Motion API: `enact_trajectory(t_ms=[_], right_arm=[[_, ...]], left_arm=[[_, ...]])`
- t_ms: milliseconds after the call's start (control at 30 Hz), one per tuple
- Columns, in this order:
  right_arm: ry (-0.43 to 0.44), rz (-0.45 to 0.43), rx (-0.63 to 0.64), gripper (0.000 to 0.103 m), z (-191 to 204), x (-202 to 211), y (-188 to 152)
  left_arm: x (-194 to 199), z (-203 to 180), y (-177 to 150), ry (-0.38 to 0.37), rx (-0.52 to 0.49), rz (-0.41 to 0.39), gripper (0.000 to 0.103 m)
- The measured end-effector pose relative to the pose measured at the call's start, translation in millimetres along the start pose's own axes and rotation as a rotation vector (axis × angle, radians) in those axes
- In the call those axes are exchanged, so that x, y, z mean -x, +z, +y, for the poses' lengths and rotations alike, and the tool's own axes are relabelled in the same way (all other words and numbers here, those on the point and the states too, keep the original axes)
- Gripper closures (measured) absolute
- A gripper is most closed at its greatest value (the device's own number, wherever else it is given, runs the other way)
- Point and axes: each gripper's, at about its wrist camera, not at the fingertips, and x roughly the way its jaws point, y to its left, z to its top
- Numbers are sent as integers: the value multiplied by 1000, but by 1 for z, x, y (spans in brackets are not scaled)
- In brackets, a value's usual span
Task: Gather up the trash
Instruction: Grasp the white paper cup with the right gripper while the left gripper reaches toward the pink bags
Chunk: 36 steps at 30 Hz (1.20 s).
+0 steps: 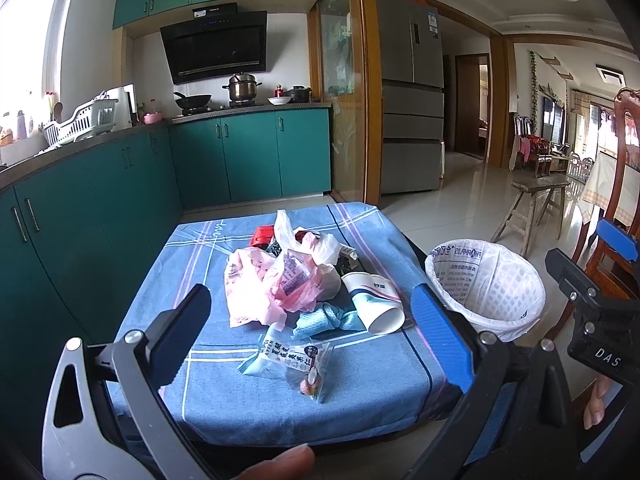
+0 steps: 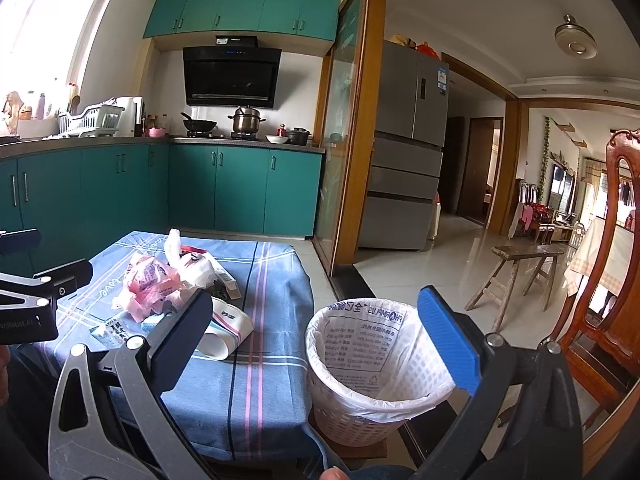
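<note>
Here, a low table (image 1: 224, 400) covered in a blue striped cloth carried a heap of trash, with a white trash basket (image 1: 486, 292) lined with a printed plastic bag standing just beside its right edge. The left gripper (image 1: 316, 336) hovered over the near part of the table with its jaws spread wide and nothing between them; one finger was black, the other faced in blue. Between those fingers in the left wrist view lay a clear snack wrapper (image 1: 288, 364) near the front edge of the cloth. Behind it sat a crumpled blue cloth (image 1: 324, 318), and next to that a white paper cup (image 1: 374, 302) lay on its side, its mouth turned toward the camera. Pink plastic bags (image 1: 264, 284) were bunched in the middle of the pile, with a white plastic bag (image 1: 312, 240) and a red packet (image 1: 263, 236) farther back.

The right gripper (image 2: 316, 336) was also wide open and empty, held over the gap between the table and the basket, so that the basket's lined rim (image 2: 360, 312) showed between its fingers. From that side the paper cup (image 2: 230, 328) lay just past the black finger. A wooden stool (image 2: 520, 276) stood well apart on the tiled floor, and a wooden chair (image 2: 616, 240) rose at the right edge.
</note>
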Motion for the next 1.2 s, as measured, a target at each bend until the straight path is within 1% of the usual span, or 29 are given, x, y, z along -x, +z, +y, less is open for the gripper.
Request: enact_trajectory(t_ms=[133, 233, 300, 400, 467, 533, 633, 700, 733, 767, 800, 833, 900, 967, 1000, 1033, 1100, 1133, 1167, 1200], right_arm=[[-5, 9, -8, 3, -4, -6, 0], [25, 21, -23, 3, -7, -18, 3], [84, 40, -28, 3, -10, -30, 5], [192, 73, -1, 3, -9, -63, 11], [226, 96, 33, 3, -4, -85, 14], [257, 108, 64, 3, 4, -108, 18], [323, 125, 129, 3, 25, -150, 27], [352, 143, 171, 3, 38, -176, 31], [368, 157, 179, 3, 43, -186, 31], [392, 176, 181, 3, 48, -194, 29], [430, 195, 177, 3, 51, -202, 25], [461, 204, 171, 3, 52, -204, 21], [535, 241, 159, 3, 55, -209, 7], [626, 326, 125, 3, 58, -218, -13], [653, 359, 107, 3, 60, -223, -22], [659, 386, 103, 3, 62, -227, -28], [652, 444, 118, 3, 67, -237, -41], [652, 462, 120, 3, 69, -240, -46], [660, 481, 111, 3, 70, -244, -50], [665, 495, 103, 3, 70, -247, -51]], left_arm=[[-8, -3, 0, -9, -9, 10, 3], [-22, 5, 5, -8, 0, 17, 3], [-33, 17, 12, 9, 22, 23, 3], [-58, 40, 28, 49, 49, 43, 4], [-79, 53, 46, 62, 51, 74, 4], [-97, 62, 65, 51, 55, 96, 4], [-132, 70, 92, 44, 76, 127, 4], [-157, 74, 105, 47, 86, 145, 4], [-174, 76, 109, 63, 95, 169, 6], [-184, 78, 108, 73, 105, 187, 12], [-192, 81, 105, 70, 122, 204, 14], [-200, 86, 96, 30, 155, 226, 16], [-205, 91, 82, -36, 186, 262, 16], [-212, 95, 64, -109, 218, 308, 16], [-216, 97, 57, -155, 234, 341, 16], [-218, 97, 52, -188, 238, 358, 15], [-217, 91, 46, -218, 212, 371, 14], [-216, 82, 41, -217, 160, 375, 11], [-214, 75, 38, -208, 104, 374, 10], [-213, 70, 35, -200, 69, 370, 10]])
